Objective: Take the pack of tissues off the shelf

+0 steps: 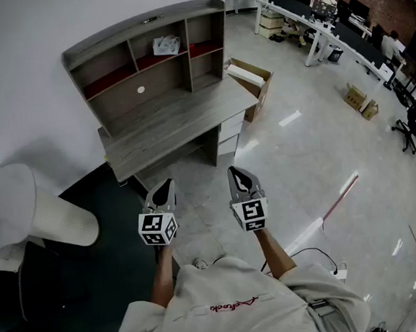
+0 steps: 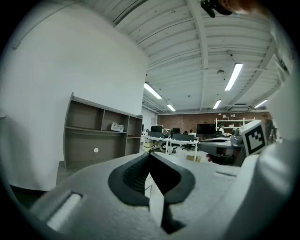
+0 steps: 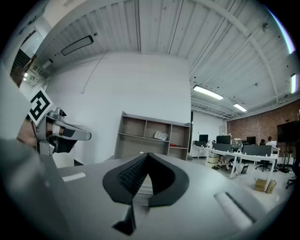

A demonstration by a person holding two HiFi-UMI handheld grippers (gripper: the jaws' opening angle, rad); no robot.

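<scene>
The left gripper [image 2: 150,153] has its jaws closed tip to tip with nothing between them, and the right gripper [image 3: 148,154] is likewise closed and empty. The person holds both roughly level, side by side and a little apart, over the pale floor [image 1: 294,161] in front of a grey worktop [image 1: 168,125]. A shelf [image 1: 145,21] rises from the back of that worktop against the white wall. The pack of tissues [image 1: 166,45] lies in the middle upper compartment of the shelf, well ahead of both grippers and touching neither. In the head view it lies ahead of the gap between the two grippers, closer to the left gripper's line than to the right's. In the left gripper view the pack appears above the closed tips and off to their left. In the right gripper view it sits above the tips and slightly to their right. The worktop lies between the grippers and the pack. An open cardboard box [image 1: 251,78] stands on the floor ahead of the right gripper and to its right, beside the worktop's end. A pale chair [image 1: 31,209] stands to the left of the left gripper, near the wall.
</scene>
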